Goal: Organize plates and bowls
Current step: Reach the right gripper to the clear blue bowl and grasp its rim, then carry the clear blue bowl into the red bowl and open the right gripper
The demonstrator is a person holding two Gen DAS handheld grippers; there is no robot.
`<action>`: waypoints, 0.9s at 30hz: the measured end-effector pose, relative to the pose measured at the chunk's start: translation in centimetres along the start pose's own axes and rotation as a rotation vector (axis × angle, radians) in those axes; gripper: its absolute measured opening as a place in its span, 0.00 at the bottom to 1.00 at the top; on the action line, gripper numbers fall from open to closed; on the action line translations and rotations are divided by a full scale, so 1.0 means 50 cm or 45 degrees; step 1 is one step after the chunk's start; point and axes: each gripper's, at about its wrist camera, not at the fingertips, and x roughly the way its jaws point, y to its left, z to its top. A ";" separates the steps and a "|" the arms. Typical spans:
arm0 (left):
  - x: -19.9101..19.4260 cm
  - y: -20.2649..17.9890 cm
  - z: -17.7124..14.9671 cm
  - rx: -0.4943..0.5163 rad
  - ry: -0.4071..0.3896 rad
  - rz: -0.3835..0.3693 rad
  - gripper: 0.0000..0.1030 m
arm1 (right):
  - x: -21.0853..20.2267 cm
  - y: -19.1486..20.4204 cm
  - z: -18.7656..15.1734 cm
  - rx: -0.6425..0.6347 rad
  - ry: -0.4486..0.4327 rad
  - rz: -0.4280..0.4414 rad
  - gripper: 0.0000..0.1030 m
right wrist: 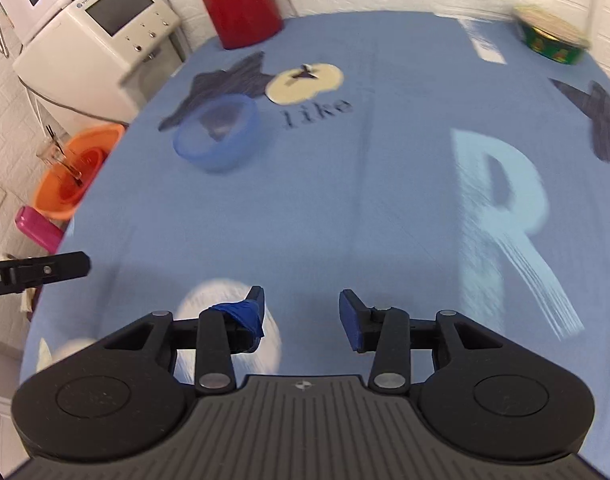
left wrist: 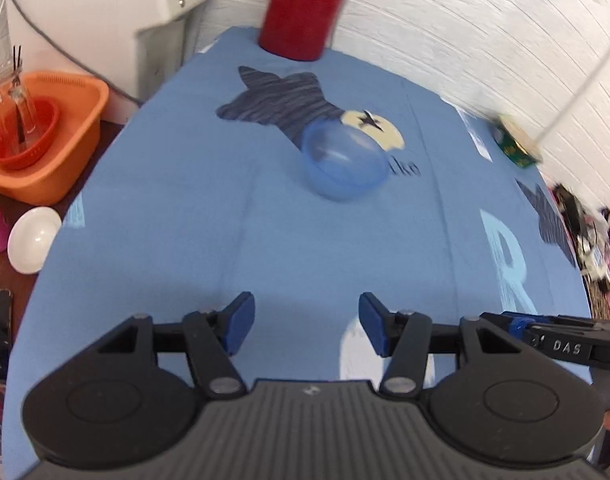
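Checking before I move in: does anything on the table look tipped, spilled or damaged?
Yes: the blue bowl lies tilted on its side on the tablecloth, not flat on its base. Also, the blue padding on one finger of the right gripper looks wrinkled and loose. No spill visible.

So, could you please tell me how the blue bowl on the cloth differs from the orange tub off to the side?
The blue bowl is translucent, round and empty; the orange tub is opaque, more squared in the left wrist view, and holds a red basket and a glass. The bowl stands on the blue cloth; the tub stands beside it, off the cloth. Both sit upright, and neither is touched by any tongs.
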 end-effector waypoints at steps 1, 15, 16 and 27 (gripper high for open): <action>0.016 0.008 0.030 -0.015 -0.005 -0.006 0.54 | 0.018 0.013 0.028 -0.008 -0.006 0.002 0.25; 0.256 0.024 0.207 -0.088 0.027 -0.019 0.54 | 0.233 0.077 0.243 -0.184 0.006 -0.072 0.26; 0.264 0.024 0.206 -0.076 0.024 -0.003 0.54 | 0.242 0.079 0.244 -0.195 0.020 -0.083 0.26; 0.301 0.030 0.197 -0.015 0.004 0.059 0.54 | 0.284 0.091 0.232 -0.244 -0.001 -0.145 0.32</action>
